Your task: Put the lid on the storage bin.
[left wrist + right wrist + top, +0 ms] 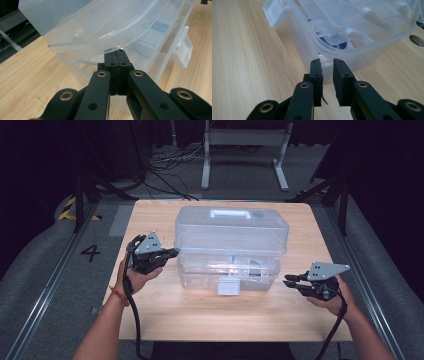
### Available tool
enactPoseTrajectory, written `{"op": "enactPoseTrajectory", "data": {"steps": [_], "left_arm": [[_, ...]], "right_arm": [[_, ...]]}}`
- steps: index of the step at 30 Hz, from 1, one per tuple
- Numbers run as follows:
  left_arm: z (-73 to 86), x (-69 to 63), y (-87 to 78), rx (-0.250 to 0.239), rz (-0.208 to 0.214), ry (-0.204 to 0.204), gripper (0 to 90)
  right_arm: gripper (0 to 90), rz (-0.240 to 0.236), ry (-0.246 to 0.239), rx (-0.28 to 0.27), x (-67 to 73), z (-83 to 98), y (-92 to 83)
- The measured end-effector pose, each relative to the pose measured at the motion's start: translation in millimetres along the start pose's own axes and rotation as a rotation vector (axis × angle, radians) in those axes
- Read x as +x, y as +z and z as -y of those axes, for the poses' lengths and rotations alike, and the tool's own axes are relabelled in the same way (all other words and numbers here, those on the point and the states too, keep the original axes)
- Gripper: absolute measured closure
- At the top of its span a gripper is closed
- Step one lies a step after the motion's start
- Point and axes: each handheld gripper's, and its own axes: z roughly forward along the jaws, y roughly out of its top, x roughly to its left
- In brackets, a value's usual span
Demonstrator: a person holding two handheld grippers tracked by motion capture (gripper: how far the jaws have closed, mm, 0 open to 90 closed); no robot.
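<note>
Two claws at the ends of a clear plastic storage box

The clear, lidded plastic storage box (230, 250) sits mid-way on the light wooden desk (165, 315), between the claws. The left claw (172, 253) has its jaws pressed together, tips touching the edge of the translucent lid (95, 27) just ahead. The right claw (289, 281) has its jaws slightly apart, nothing between them, the box's end just beyond its tips.

table: light wood (200, 315) | floor: cables (170, 160); white stand (245, 140); number 4 (90, 252)
</note>
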Motion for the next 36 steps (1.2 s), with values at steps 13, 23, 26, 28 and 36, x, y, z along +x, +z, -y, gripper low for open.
{"op": "enactPoseTrajectory", "data": {"steps": [13,23,26,28,36], "left_arm": [[14.2,-5.4,0.6,0.04,-0.007,0.006,90.0],[22.7,-6.2,2.2,0.092,-0.004,0.004,89.9],[25.9,-7.0,2.3,0.117,-0.004,0.011,89.9],[28.9,-8.2,3.9,0.142,-0.001,0.013,89.9],[37.6,-11.3,5.1,0.16,0.008,0.011,89.9]], "right_arm": [[77.7,-0.01,0.0,0.002,2.3,-0.7,3.3],[77.6,-0.023,0.0,0.014,4.6,-1.3,6.2],[77.6,-0.023,-0.002,0.019,4.5,-1.1,6.8],[77.6,-0.022,-0.004,0.019,4.3,-1.0,6.8],[77.7,-0.017,-0.005,0.018,4.1,-0.4,6.1]]}}
